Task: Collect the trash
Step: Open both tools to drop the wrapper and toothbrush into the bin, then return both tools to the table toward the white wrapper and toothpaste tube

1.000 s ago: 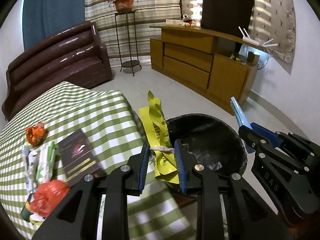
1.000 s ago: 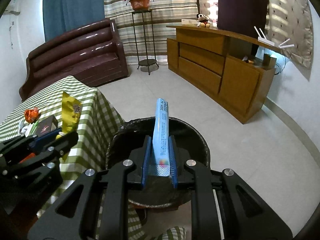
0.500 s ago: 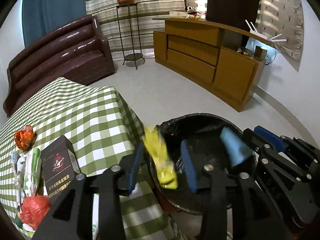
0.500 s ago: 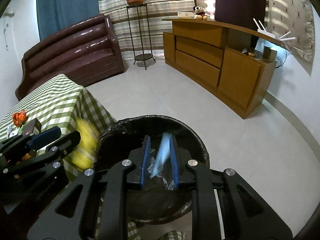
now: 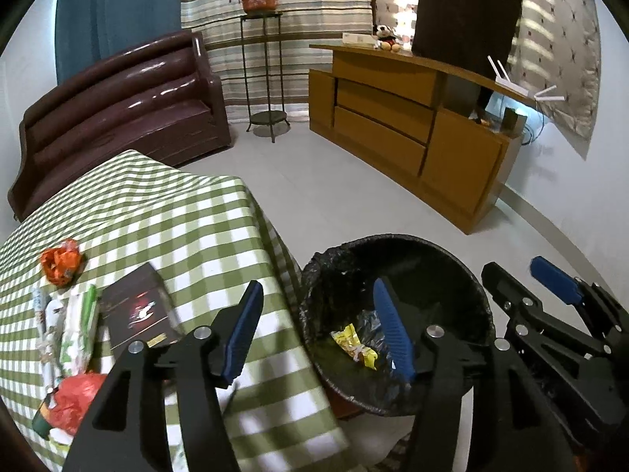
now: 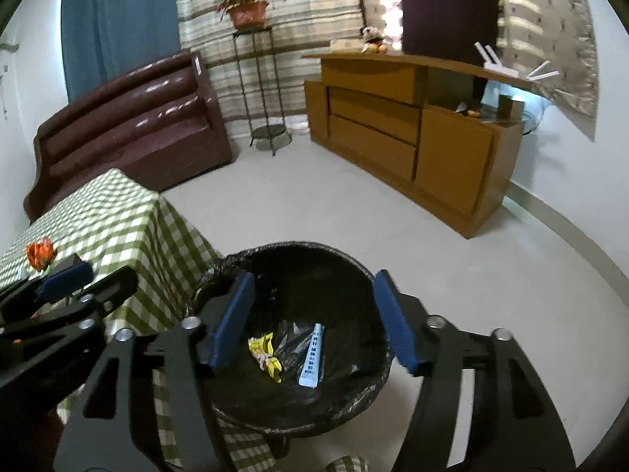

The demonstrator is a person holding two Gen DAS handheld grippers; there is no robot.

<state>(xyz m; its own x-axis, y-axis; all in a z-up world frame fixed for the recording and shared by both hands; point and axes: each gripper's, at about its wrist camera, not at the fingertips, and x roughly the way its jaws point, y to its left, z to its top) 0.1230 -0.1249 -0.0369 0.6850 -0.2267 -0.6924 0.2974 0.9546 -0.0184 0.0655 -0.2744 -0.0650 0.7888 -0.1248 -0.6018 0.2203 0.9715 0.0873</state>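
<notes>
A black-lined trash bin (image 5: 393, 247) (image 6: 298, 253) stands beside the checked table (image 5: 165, 212). A yellow wrapper (image 5: 354, 344) (image 6: 265, 356) and a light blue wrapper (image 6: 312, 356) lie at its bottom. My left gripper (image 5: 320, 330) is open and empty over the bin's left rim and the table corner. My right gripper (image 6: 310, 320) is open and empty above the bin. On the table lie an orange wrapper (image 5: 61, 261), a dark box (image 5: 137, 314), white-green packets (image 5: 80, 326) and a red wrapper (image 5: 74, 399).
A brown sofa (image 5: 118, 118) stands behind the table. A wooden cabinet (image 5: 409, 129) runs along the right wall. A plant stand (image 5: 261, 74) is at the back. Tiled floor (image 5: 334, 196) lies between them.
Both grippers opened. The yellow wrapper dropped from the left and the blue wrapper from the right; both now lie in the bin.
</notes>
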